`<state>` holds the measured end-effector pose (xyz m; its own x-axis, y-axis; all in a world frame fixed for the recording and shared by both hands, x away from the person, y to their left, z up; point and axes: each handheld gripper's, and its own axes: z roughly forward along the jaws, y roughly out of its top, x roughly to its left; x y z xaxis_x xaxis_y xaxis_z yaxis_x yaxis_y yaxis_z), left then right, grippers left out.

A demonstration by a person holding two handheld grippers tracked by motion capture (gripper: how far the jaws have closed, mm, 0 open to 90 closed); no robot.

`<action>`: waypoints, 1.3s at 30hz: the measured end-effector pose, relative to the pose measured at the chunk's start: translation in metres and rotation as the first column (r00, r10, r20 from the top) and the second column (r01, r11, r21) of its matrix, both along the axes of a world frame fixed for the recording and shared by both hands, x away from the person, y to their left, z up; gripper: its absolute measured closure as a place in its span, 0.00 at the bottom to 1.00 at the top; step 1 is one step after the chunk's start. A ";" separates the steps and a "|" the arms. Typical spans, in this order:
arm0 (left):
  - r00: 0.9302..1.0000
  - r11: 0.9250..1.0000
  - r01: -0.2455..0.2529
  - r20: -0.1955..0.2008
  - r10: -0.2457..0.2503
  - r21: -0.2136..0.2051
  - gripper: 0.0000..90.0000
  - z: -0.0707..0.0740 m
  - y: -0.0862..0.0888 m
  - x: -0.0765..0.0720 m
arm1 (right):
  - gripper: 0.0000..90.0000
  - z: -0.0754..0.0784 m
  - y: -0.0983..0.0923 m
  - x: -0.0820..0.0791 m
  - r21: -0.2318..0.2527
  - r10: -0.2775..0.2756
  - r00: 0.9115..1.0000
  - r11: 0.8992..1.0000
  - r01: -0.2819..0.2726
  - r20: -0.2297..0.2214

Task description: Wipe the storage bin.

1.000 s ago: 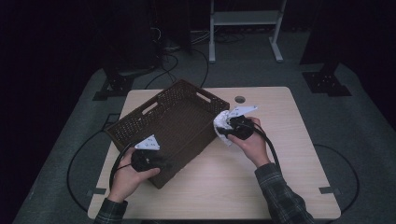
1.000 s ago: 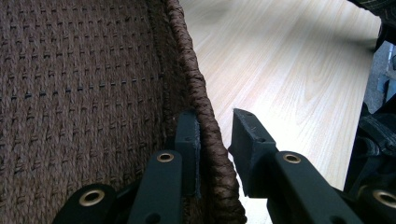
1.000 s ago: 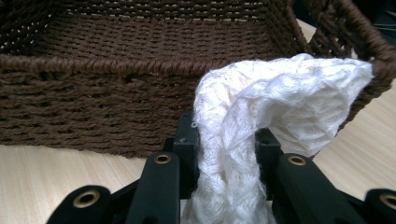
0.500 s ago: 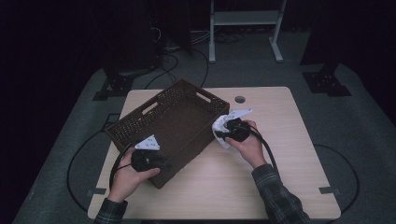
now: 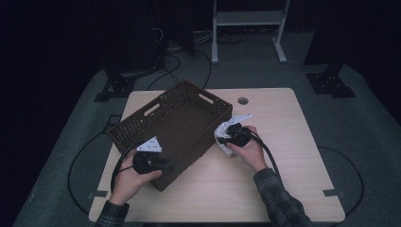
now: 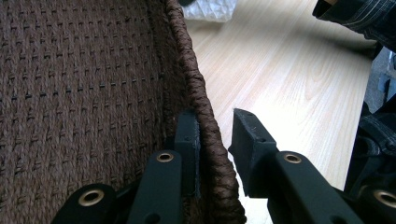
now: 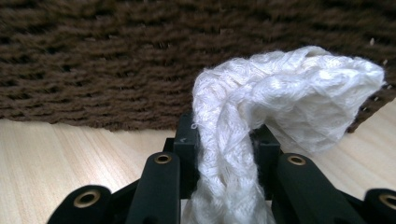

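A dark brown woven basket (image 5: pixel 189 158) stands at an angle on the left half of the wooden table (image 5: pixel 283 179). My left gripper (image 5: pixel 165 165) straddles its near rim: one jaw lies inside against the weave (image 6: pixel 70 84), the other outside, and the left gripper (image 6: pixel 217 135) is shut on that rim. My right gripper (image 5: pixel 221 135) sits low by the basket's right outer wall (image 7: pixel 93 60). The right gripper (image 7: pixel 224 135) is shut on a white knitted cloth (image 7: pixel 289 88), which bunches up over the jaws. From above, the cloth (image 5: pixel 222 144) touches the table beside the basket.
A round cable hole (image 5: pixel 243 100) is in the table near its far edge. A white metal stand (image 5: pixel 246 19) and cables are on the floor behind. Bare tabletop lies to the right of and in front of my right hand.
My right gripper has come down a little with the white cloth, closer to the table beside the basket. The left gripper and the basket have stayed put.
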<state>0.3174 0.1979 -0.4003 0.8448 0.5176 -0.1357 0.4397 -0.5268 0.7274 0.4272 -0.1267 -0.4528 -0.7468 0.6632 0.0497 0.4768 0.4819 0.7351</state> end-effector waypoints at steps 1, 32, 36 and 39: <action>1.000 1.000 0.000 0.000 0.000 -0.001 0.80 0.000 0.000 0.000 | 0.77 -0.002 0.000 0.000 -0.002 -0.002 1.000 1.000 0.002 -0.006; 1.000 1.000 -0.001 -0.004 0.001 0.000 0.80 0.000 0.000 0.000 | 0.77 0.016 0.006 -0.016 0.021 0.033 0.998 0.999 -0.034 0.044; 1.000 1.000 -0.001 -0.004 0.001 -0.001 0.80 0.000 0.000 0.000 | 0.77 0.024 0.008 -0.020 0.027 0.049 0.997 0.998 -0.051 0.068; 1.000 1.000 -0.001 -0.004 0.001 -0.002 0.80 0.000 0.000 0.000 | 0.77 0.030 0.008 -0.023 0.025 0.058 0.995 0.998 -0.060 0.087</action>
